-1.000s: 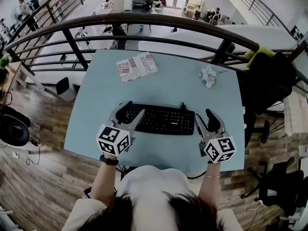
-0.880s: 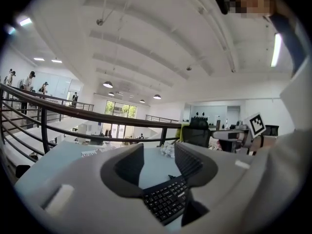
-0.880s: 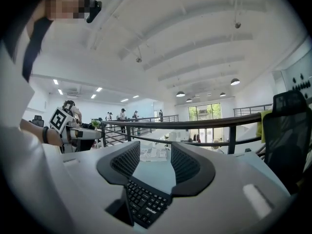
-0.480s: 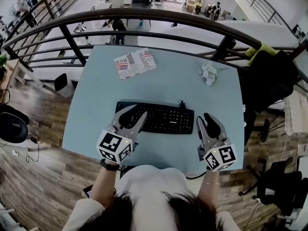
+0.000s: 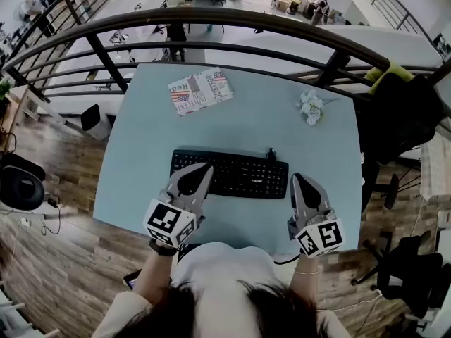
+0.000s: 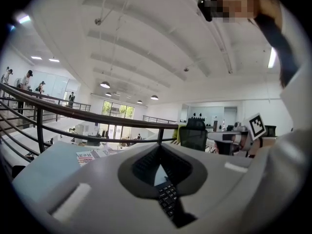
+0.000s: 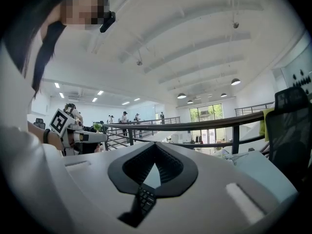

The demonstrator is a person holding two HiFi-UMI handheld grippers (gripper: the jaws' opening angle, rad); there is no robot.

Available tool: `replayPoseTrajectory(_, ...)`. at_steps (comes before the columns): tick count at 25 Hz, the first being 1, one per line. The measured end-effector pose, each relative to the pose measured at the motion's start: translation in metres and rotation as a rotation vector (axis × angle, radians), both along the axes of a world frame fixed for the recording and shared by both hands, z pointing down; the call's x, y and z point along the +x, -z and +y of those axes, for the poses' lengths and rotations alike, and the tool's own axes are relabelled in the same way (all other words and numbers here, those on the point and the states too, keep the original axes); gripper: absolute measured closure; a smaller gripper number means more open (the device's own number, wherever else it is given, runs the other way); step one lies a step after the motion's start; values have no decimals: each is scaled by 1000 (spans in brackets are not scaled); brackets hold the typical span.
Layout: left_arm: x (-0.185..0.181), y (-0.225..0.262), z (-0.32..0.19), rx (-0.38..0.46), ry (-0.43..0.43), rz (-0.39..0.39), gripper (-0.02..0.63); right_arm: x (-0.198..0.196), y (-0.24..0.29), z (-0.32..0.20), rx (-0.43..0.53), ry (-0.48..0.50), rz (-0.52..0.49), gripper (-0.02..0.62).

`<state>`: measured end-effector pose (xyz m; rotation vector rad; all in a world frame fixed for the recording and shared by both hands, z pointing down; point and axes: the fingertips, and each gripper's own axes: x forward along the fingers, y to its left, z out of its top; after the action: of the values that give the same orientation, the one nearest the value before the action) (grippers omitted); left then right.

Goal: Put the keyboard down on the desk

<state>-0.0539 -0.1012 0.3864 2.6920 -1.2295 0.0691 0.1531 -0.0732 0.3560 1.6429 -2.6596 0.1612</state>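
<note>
keyboard [image 5: 229, 174]: flat on the table [image 5: 268, 129], lower middle of the frame, same spot as a second ago, free of any grip. left tool [image 5: 203, 169]: spread wide at the keyboard's left end a second ago, has just been closing, now pinched together with nothing between the tips; overlaps the left keys in the head view, contact unclear. right tool [image 5: 296, 179]: likewise just been closing, now together and empty, tip just beside the keyboard's right end. looks like a finished set-down; only pulling both tools clear seems left.
</note>
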Motion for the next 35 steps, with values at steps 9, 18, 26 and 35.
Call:
replayPoseTrajectory(9,1,-9,-2,-30,3,0,549,-12,-7,-7,-10,28,10,595)
replayPoseTrajectory(18,-2,-9,-5,-34,8,2,549,-11,-7,-11,-12,24,8,595)
replayPoseTrajectory(26,-9,-8,-6,-35,19,-3,549,-9,-3,-13,-2,8,3,595)
replayPoseTrajectory(35,-14,-8,-7,-30,22,-9,549,-10,-2,-13,-3,-7,3,595)
